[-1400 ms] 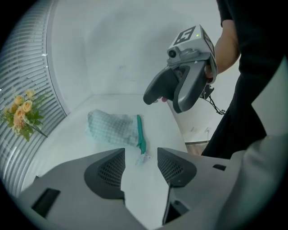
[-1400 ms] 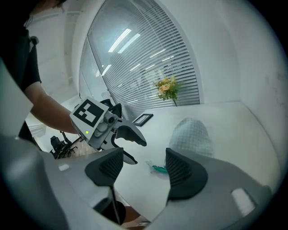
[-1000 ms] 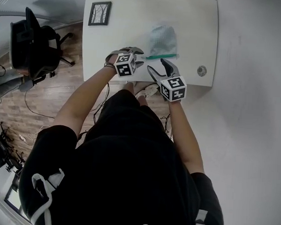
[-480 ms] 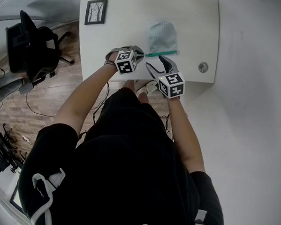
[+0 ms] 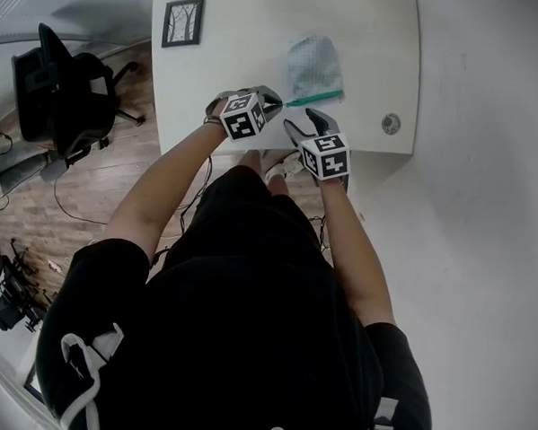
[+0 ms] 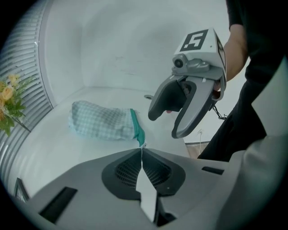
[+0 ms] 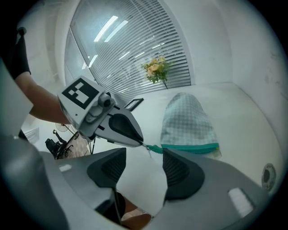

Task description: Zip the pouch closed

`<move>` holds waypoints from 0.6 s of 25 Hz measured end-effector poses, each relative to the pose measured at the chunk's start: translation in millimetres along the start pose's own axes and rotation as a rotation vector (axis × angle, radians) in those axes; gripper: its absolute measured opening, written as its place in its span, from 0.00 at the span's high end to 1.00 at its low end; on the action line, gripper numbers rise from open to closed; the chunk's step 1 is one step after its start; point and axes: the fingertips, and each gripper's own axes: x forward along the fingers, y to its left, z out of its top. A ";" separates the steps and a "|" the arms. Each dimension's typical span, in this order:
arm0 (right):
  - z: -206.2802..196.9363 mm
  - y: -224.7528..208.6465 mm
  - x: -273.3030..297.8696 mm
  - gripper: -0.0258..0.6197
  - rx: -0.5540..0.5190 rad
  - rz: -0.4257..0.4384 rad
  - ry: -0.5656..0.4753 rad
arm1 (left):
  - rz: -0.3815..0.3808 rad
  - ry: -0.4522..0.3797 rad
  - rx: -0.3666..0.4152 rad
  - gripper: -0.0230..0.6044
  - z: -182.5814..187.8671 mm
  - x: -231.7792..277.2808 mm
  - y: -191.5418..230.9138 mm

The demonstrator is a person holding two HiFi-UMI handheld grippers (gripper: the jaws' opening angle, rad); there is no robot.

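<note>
A checked light-blue pouch [image 5: 313, 66] with a green zipper [image 5: 315, 99] lies on the white table [image 5: 232, 64]. My left gripper [image 5: 277, 102] is shut on the zipper's left end; in the left gripper view its jaws [image 6: 141, 150] meet on the green strip's tip [image 6: 141, 140]. In the right gripper view the left gripper [image 7: 119, 126] holds that end taut beside the pouch [image 7: 186, 121]. My right gripper [image 7: 144, 166] is wide and closing; the small zipper pull [image 7: 150, 151] hangs at the mouth of its gap, untouched by the pads.
A framed tree picture [image 5: 190, 23] stands at the table's far left and a round cable grommet [image 5: 391, 123] at the near right. Flowers [image 7: 155, 69] sit by the window blinds. An office chair [image 5: 64, 86] stands on the wood floor at the left.
The left gripper's jaws have shut on the zipper's end. The right gripper has sunk closer to the zipper, its jaws a little narrower.
</note>
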 end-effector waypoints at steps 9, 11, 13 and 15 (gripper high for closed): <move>-14.4 -9.5 10.2 0.62 0.016 -0.024 0.038 | -0.004 -0.031 -0.002 0.94 19.4 -5.3 -11.3; -14.4 -9.4 11.3 0.64 0.009 -0.027 0.042 | -0.005 -0.034 0.001 0.94 22.9 -6.5 -12.8; -14.1 -10.0 11.6 0.67 0.001 -0.035 0.045 | -0.004 -0.036 0.006 0.94 26.0 -7.4 -13.9; -13.7 -11.4 11.1 0.73 -0.011 -0.048 0.046 | -0.004 -0.037 0.012 0.94 28.3 -7.8 -14.9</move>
